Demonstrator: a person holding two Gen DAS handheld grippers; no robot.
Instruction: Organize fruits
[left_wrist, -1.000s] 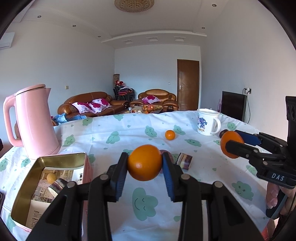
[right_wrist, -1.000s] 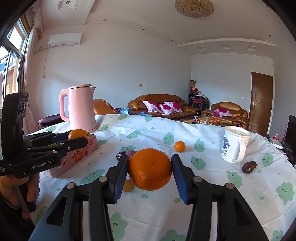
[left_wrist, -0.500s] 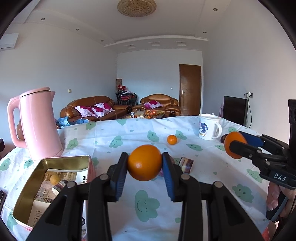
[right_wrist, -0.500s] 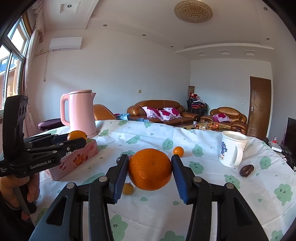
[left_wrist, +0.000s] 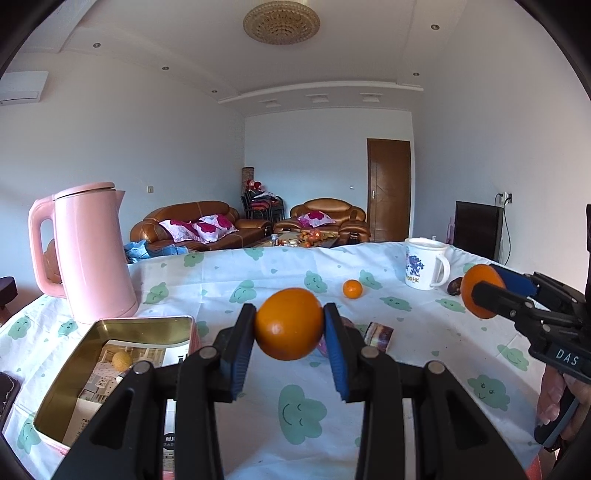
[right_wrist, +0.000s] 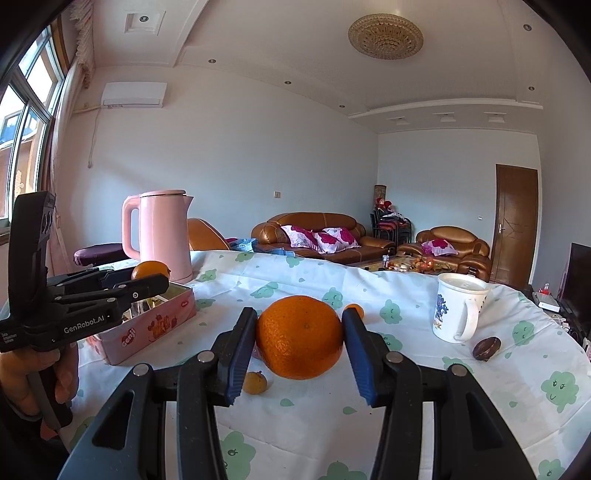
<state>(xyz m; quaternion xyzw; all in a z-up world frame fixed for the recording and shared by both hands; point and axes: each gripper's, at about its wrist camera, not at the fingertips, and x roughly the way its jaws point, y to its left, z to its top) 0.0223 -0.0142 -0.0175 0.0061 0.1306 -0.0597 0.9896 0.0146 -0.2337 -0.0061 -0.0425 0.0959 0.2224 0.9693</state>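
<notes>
meanwhile, a smooth orange (left_wrist: 289, 323) is being gripped in the left gripper (left_wrist: 289, 325) jaws and a larger orange (right_wrist: 299, 336) in the right gripper (right_wrist: 300, 338), both being held above the counter (right_wrist: 424, 398); little is being changed since a second ago (only slight tilting), so dropping into the tin (left_wrist: 70, 373) is being awaited.

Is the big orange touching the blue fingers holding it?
Touching. In the right wrist view, the big orange sits squeezed between the right gripper's blue fingers, both pressed against its sides, above the table.
</notes>
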